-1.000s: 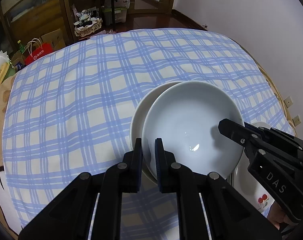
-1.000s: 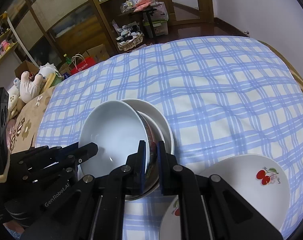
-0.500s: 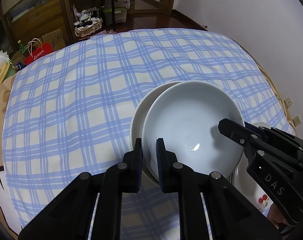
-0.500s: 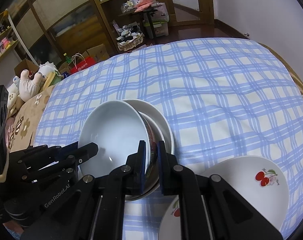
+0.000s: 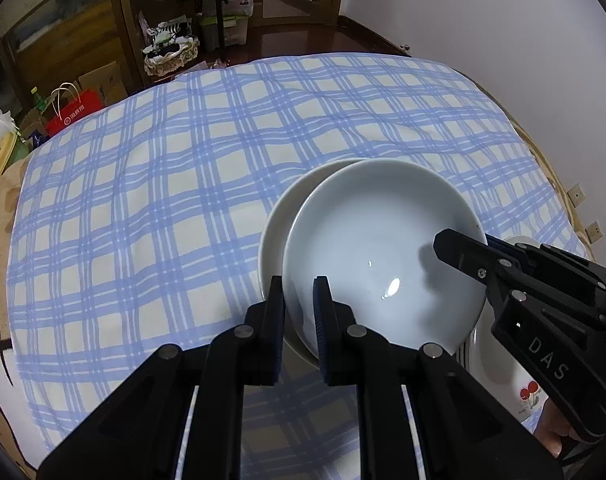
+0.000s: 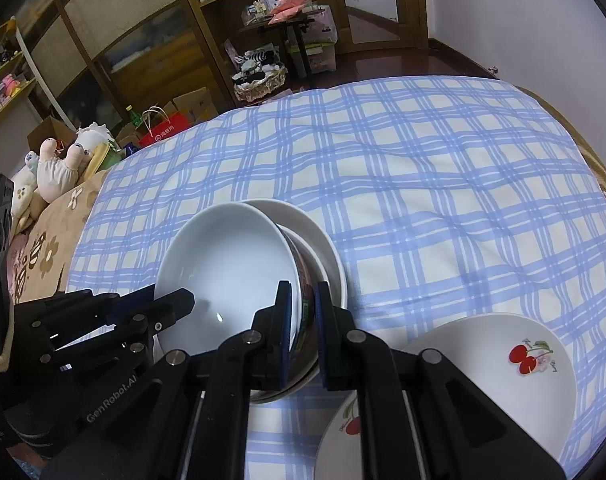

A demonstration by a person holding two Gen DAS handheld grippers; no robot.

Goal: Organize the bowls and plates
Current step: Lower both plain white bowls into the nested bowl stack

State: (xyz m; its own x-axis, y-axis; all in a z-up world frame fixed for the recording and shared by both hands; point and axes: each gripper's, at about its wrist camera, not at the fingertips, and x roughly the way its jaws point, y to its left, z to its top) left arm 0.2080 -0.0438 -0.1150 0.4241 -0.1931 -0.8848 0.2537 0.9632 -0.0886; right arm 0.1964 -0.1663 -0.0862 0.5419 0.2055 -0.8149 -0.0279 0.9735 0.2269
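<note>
Both cameras ride just behind their own fingers and look steeply down and forward along them, very near the work.

The left wrist view sees past the left gripper point(image 5: 299, 300) at the bottom centre onto the pale bowl point(image 5: 383, 248) directly ahead. The right gripper point(image 5: 459, 246) enters from this camera's right edge. Beyond lies the checked bed cover point(image 5: 163, 200) and the room's far shelves.

The right wrist view looks past the right gripper point(image 6: 303, 308), with the left gripper point(image 6: 175, 304) coming in from its left edge and a cherry-print dish point(image 6: 503, 360) to its right.

The two views share the same bowl point(image 6: 227, 272), seen from opposite sides of its rim, the bed cover point(image 6: 423, 180) and the red bag point(image 6: 163, 130) beyond it.
</note>
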